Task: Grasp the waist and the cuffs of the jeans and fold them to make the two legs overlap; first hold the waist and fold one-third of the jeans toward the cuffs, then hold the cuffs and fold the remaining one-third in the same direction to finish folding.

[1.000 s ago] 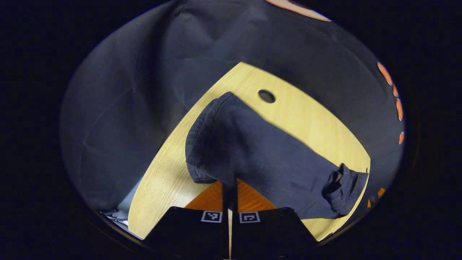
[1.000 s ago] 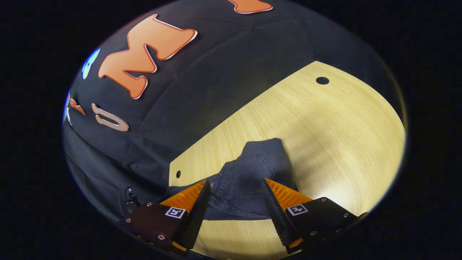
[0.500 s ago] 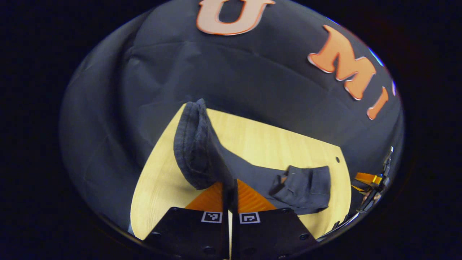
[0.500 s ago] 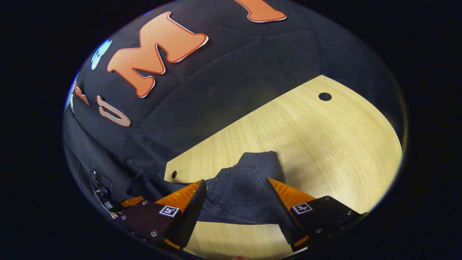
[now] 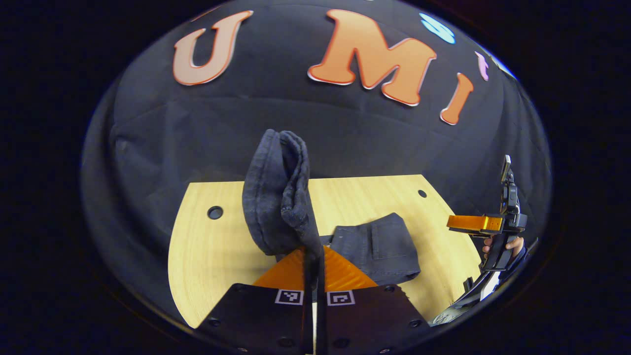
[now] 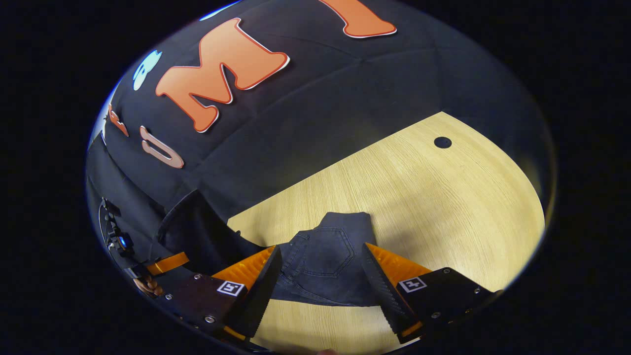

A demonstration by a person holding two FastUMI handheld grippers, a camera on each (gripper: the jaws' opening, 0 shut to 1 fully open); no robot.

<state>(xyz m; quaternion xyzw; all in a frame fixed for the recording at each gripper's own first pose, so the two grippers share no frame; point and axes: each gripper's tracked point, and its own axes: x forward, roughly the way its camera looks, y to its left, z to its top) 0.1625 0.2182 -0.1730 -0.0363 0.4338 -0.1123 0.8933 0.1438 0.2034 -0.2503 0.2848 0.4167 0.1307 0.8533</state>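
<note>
Dark denim jeans (image 5: 276,202) are bunched at the cuff end, which rises from my left gripper (image 5: 314,252); that gripper is shut on the cuffs and holds them above the table. The waist end (image 5: 379,244) lies flat on the wooden table (image 5: 212,256) with a back pocket facing up. My right gripper (image 6: 320,248) is open just above the waist end (image 6: 325,256), one finger on each side of it and neither pressing it. That same gripper (image 5: 485,224) appears at the far right of the left gripper view, held by a hand (image 5: 505,245).
The table (image 6: 419,197) has small round holes (image 5: 215,212) (image 6: 442,142) near its corners. The booth's black cloth wall stands close behind it. Bare wood stretches to the right of the waist in the right gripper view.
My left gripper has lifted the cuffs off the table and swung round towards the waist end. The right gripper has stayed open over the waist, shifting only slightly.
</note>
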